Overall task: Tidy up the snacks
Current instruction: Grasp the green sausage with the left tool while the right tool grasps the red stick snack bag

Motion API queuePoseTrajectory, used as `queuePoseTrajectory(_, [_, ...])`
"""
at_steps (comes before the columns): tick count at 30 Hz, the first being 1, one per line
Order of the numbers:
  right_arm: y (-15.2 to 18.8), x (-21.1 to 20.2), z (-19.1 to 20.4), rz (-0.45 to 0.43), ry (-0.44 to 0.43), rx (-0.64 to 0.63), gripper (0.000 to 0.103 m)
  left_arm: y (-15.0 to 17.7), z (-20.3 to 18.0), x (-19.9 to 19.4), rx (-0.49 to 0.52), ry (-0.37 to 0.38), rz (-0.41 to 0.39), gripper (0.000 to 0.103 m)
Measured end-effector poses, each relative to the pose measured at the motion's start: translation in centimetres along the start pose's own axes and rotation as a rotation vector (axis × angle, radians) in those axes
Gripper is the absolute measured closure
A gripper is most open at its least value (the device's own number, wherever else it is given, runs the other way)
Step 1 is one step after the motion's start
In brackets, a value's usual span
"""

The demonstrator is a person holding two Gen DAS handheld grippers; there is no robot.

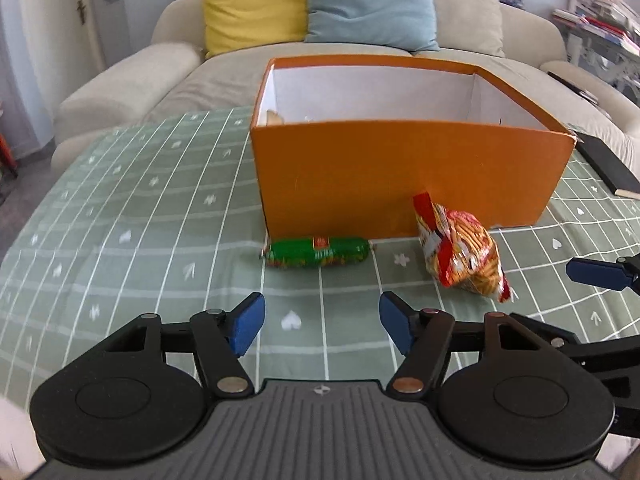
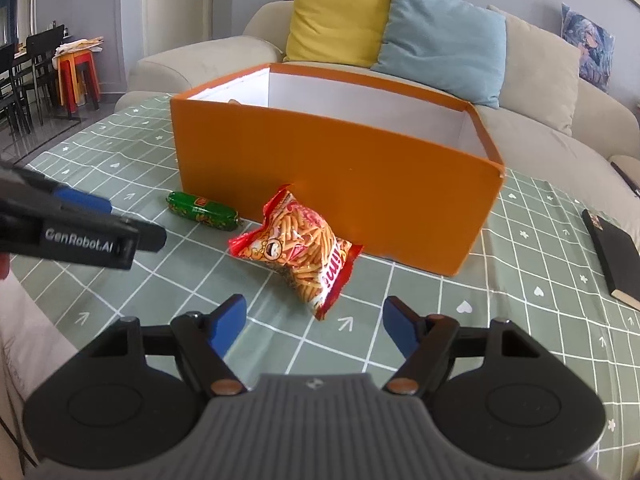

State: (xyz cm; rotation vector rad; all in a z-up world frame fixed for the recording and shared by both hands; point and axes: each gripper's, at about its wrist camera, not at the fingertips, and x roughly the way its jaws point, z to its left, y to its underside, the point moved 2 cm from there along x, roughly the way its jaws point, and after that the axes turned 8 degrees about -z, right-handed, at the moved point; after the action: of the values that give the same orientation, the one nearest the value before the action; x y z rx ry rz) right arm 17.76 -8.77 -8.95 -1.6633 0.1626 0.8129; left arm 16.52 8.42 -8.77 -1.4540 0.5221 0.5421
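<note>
An open orange box (image 1: 400, 172) with white inner walls stands on the green checked tablecloth; it also shows in the right wrist view (image 2: 340, 184). A green sausage-shaped snack (image 1: 318, 253) lies just in front of the box, also seen in the right wrist view (image 2: 202, 212). A red bag of stick snacks (image 1: 460, 254) leans by the box front, in the right wrist view (image 2: 298, 250) too. My left gripper (image 1: 322, 324) is open and empty, a little short of the green snack. My right gripper (image 2: 314, 324) is open and empty, just short of the red bag.
A pale item (image 1: 274, 117) peeks from the box's far left corner. A black notebook (image 2: 612, 256) lies on the table at the right. A beige sofa (image 1: 168, 60) with yellow and blue cushions stands behind the table. Chairs and stools (image 2: 76, 76) stand far left.
</note>
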Motion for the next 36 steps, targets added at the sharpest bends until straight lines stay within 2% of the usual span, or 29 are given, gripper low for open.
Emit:
queuePoseTrajectory(12, [-1.0, 3.9, 0.3, 0.047, -0.013, 0.000, 0.030, -1.6, 0.9, 4.6, 0.117, 0.075, -0.066, 0.019])
queuePoseTrajectory(17, [-1.1, 5.3, 0.7, 0.076, -0.015, -0.006, 0.030, -1.6, 2.5, 6.6, 0.049, 0.080, -0.077, 0.018])
queuePoseTrajectory(21, [-1.0, 6.2, 0.9, 0.093, -0.015, -0.002, 0.032, -1.3, 2.6, 7.5, 0.036, 0.105, -0.053, 0.017])
queuePoseTrajectory(24, [-0.9, 6.5, 1.1, 0.099, 0.000, -0.012, 0.045, -1.3, 2.5, 7.7, 0.021, 0.150, -0.030, 0.017])
queuePoseTrajectory(29, [-0.8, 6.1, 0.7, 0.096, 0.042, -0.011, 0.070, -0.7, 2.0, 7.5, 0.047, 0.168, 0.013, 0.022])
queuePoseTrajectory(36, [-0.1, 4.3, -1.1, 0.076, 0.110, 0.023, 0.075, 0.2, 1.3, 5.5, 0.025, 0.273, 0.057, 0.024])
